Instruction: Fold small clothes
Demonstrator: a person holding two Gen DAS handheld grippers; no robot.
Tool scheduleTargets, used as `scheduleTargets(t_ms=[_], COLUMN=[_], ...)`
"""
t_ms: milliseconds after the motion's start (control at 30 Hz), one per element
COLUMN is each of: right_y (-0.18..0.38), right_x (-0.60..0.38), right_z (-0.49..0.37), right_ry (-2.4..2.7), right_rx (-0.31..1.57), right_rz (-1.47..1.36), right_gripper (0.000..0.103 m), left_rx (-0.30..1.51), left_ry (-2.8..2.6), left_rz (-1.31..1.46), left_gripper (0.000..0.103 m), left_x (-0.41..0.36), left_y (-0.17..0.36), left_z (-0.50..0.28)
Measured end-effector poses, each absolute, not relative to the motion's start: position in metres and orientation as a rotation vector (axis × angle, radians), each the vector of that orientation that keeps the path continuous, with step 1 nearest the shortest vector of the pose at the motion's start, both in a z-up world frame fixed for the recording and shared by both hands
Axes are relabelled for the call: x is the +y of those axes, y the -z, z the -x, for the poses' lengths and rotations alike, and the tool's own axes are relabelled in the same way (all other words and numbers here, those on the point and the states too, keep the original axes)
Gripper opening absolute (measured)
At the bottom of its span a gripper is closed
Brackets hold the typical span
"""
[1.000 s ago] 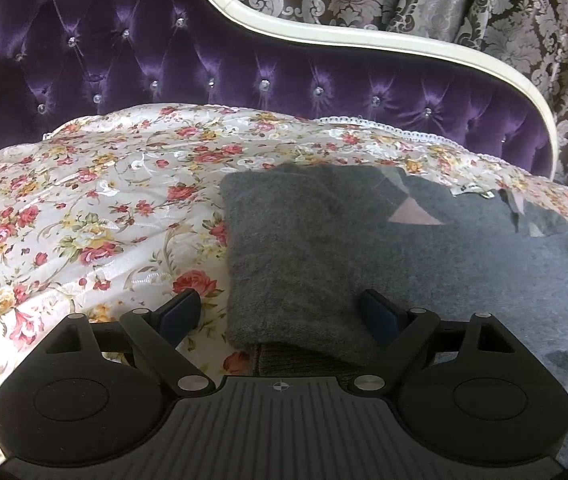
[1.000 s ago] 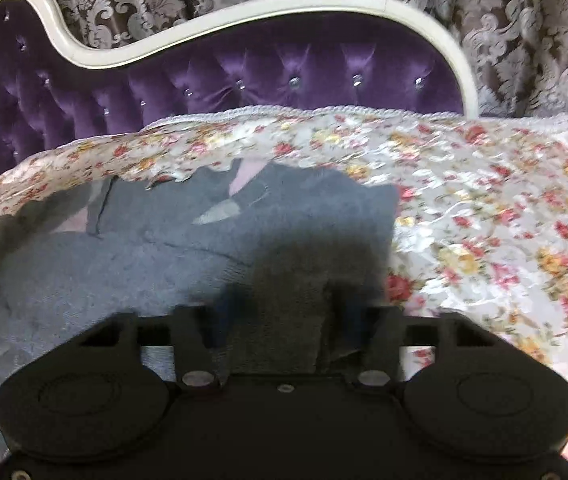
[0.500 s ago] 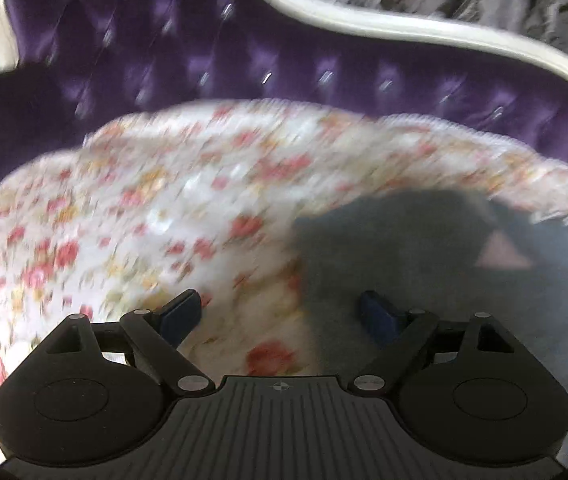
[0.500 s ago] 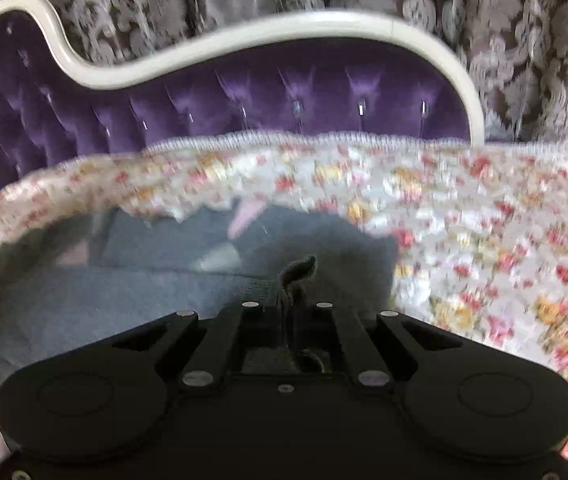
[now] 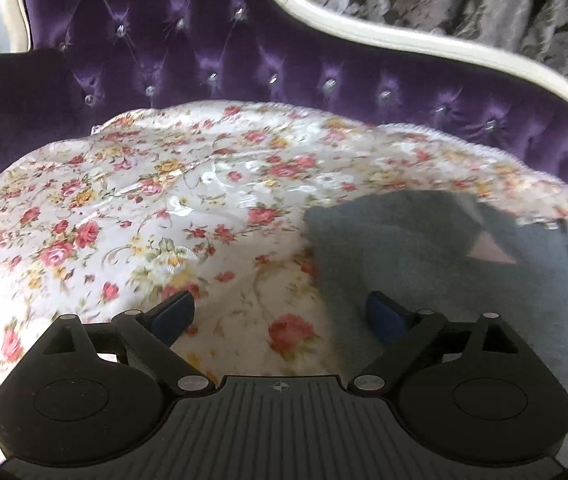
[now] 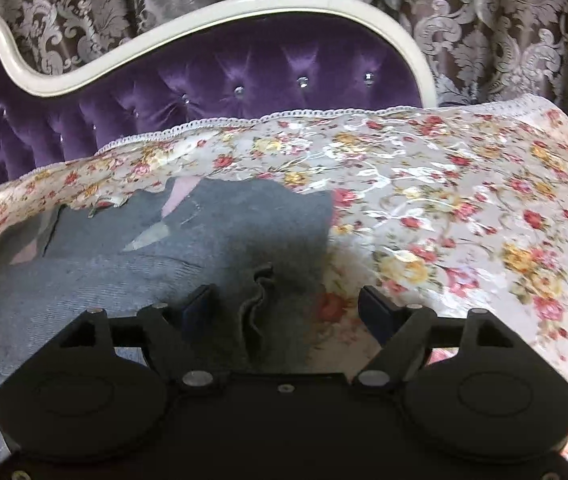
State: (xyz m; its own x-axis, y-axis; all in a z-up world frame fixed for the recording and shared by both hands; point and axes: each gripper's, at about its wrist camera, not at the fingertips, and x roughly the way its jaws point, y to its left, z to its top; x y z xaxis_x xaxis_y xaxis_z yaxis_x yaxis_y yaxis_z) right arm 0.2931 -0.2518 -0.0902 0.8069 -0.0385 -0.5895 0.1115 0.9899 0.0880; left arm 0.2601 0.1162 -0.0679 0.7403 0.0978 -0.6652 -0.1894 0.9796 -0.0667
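While your left gripper [image 5: 279, 314] hangs over the floral bedspread [image 5: 131, 208], its jaws are opening and already stand wide apart, with only flowered cloth between them. Its right fingertip [image 5: 380, 312] sits over the left edge of the grey sweater [image 5: 424, 256]; whether it touches, you cannot tell. The sweater lies on the right side of that view, blurred toward the far right.

In the right wrist view, your right gripper [image 6: 286, 306] has jaws opening too, pads clear of the fabric. A puckered ridge of grey knit [image 6: 257, 300] stands up between them, nearer the left finger. The sweater [image 6: 203, 240] spreads left of centre there, with pale pink and grey patches near its far edge. The purple tufted headboard [image 6: 223, 76] with its cream frame rises beyond, patterned curtain [image 6: 504, 20] behind.
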Motion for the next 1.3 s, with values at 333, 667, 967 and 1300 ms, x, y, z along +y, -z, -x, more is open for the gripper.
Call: scheduleTargets(t_ms=[333, 667, 967, 1300], right_y=[0.06, 0.069, 0.085, 0.095], right_x=[-0.227, -0.193, -0.194, -0.198], right_z=[-0.215, -0.101, -0.033, -0.01], right_ry=[-0.055, -0.188, -0.181, -0.211], right_rx=[0.609, 0.675, 0.735, 0.72], right_rz=[-0.158, -0.206, -0.277, -0.414], right_gripper=[0.095, 0.101, 0.102, 0.103], left_rx=[0.797, 0.829, 0.873, 0.84], left_ry=[0.105, 0.166, 0.176, 0.194], left_rz=[0.126, 0.192, 0.232, 0.195], left_gripper=[0.094, 0.094, 0.094, 0.094], left_x=[0.061, 0.054, 0.047, 0.033], left_y=[0.057, 0.054, 0.06, 0.064], left_z=[-0.147, -0.057, -0.013, -0.005])
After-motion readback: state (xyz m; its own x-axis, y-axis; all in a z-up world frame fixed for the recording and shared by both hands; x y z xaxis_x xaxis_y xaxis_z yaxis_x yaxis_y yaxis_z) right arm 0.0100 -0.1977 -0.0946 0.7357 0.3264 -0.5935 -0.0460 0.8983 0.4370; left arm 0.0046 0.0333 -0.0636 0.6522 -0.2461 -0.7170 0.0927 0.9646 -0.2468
